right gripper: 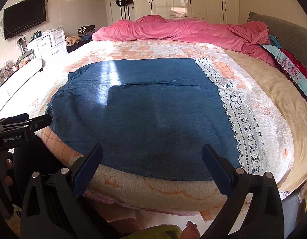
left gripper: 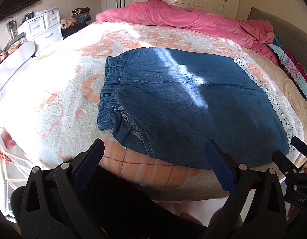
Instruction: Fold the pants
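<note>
The blue denim pants point(left gripper: 185, 103) lie flat on the bed, elastic waistband point(left gripper: 110, 83) at the left, white lace hem point(left gripper: 276, 107) at the right. They also show in the right wrist view point(right gripper: 149, 111) with the lace hem point(right gripper: 243, 123). My left gripper point(left gripper: 154, 145) is open and empty, hovering at the pants' near edge by the crotch. My right gripper point(right gripper: 152, 149) is open and empty over the near edge toward the hem. Each gripper shows at the edge of the other's view: the right one point(left gripper: 300, 147), the left one point(right gripper: 34, 119).
The bed carries a white and orange fleece blanket point(left gripper: 59, 99) and a crumpled pink duvet point(left gripper: 173, 18) at the far side. Patterned pillows point(right gripper: 288, 67) lie at the right. White drawers point(left gripper: 44, 27) and a wall television point(right gripper: 24, 18) stand at the left.
</note>
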Demonstrator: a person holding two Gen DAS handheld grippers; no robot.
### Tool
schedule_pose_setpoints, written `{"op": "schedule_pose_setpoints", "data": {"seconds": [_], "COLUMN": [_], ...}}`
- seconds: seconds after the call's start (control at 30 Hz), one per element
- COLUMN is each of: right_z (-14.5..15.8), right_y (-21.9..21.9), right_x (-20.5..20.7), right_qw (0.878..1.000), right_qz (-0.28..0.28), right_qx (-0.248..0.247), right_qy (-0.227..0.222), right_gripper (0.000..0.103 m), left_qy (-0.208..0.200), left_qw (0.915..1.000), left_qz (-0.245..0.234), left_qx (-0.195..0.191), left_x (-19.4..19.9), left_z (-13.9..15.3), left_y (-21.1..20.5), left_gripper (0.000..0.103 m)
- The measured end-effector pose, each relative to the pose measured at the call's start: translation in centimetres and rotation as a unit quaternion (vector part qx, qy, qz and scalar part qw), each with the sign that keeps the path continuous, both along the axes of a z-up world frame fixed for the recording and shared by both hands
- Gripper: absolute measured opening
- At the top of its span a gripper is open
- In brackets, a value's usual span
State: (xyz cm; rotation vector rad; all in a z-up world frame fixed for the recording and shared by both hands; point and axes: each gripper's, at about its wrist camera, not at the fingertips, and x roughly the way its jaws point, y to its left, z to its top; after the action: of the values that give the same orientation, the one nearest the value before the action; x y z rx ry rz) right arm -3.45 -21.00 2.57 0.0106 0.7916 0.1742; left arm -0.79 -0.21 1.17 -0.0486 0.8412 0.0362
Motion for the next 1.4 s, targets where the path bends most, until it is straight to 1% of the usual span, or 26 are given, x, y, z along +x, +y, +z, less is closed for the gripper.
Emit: {"op": "schedule_pose_setpoints", "data": {"seconds": [0.4, 0.57, 0.7, 0.77, 0.97, 1.0, 1.07, 1.2, 1.37, 1.4], "right_z": [0.3, 0.3, 0.3, 0.1, 0.3, 0.4, 1.1, 2.0, 2.5, 2.6], "right_y": [0.6, 0.8, 1.4, 1.7, 3.4, 3.6, 4.3, 5.2, 6.5, 6.7], "right_x": [2.1, 3.7, 5.2, 6.5, 9.8, 10.3, 11.5, 14.2, 17.5, 18.2], "right_qw": [1.000, 1.000, 0.999, 0.999, 0.998, 0.997, 0.997, 0.995, 0.994, 0.993], "right_qz": [0.001, 0.009, 0.019, 0.029, 0.065, 0.068, 0.078, 0.098, 0.111, 0.115], "right_qx": [-0.008, -0.013, -0.025, -0.013, -0.006, -0.008, -0.017, -0.001, -0.007, -0.002], "right_qy": [-0.002, -0.002, -0.001, 0.011, 0.024, 0.024, 0.011, 0.014, 0.011, 0.013], "right_gripper": [0.099, 0.099, 0.099, 0.099, 0.099, 0.099, 0.099, 0.099, 0.099, 0.099], "left_qy": [0.007, 0.013, 0.016, 0.019, 0.016, 0.015, 0.016, 0.017, 0.020, 0.019], "left_qw": [1.0000, 0.9999, 0.9998, 0.9997, 0.9994, 0.9993, 0.9992, 0.9990, 0.9984, 0.9984], "left_qz": [0.000, 0.004, 0.009, 0.010, 0.026, 0.029, 0.032, 0.036, 0.045, 0.046], "left_qx": [-0.001, 0.000, -0.007, -0.009, -0.018, -0.016, -0.016, -0.021, -0.027, -0.026], "left_x": [1.5, 2.5, 3.6, 4.2, 6.4, 6.9, 7.9, 9.8, 12.4, 12.8], "left_z": [-0.7, -0.9, -1.1, -1.2, -0.9, -0.8, -0.7, -0.4, 0.0, 0.0], "left_y": [0.3, 0.7, 1.3, 1.8, 3.8, 4.2, 4.8, 6.2, 8.1, 8.5], "left_gripper": [0.095, 0.095, 0.095, 0.095, 0.095, 0.095, 0.095, 0.095, 0.095, 0.095]}}
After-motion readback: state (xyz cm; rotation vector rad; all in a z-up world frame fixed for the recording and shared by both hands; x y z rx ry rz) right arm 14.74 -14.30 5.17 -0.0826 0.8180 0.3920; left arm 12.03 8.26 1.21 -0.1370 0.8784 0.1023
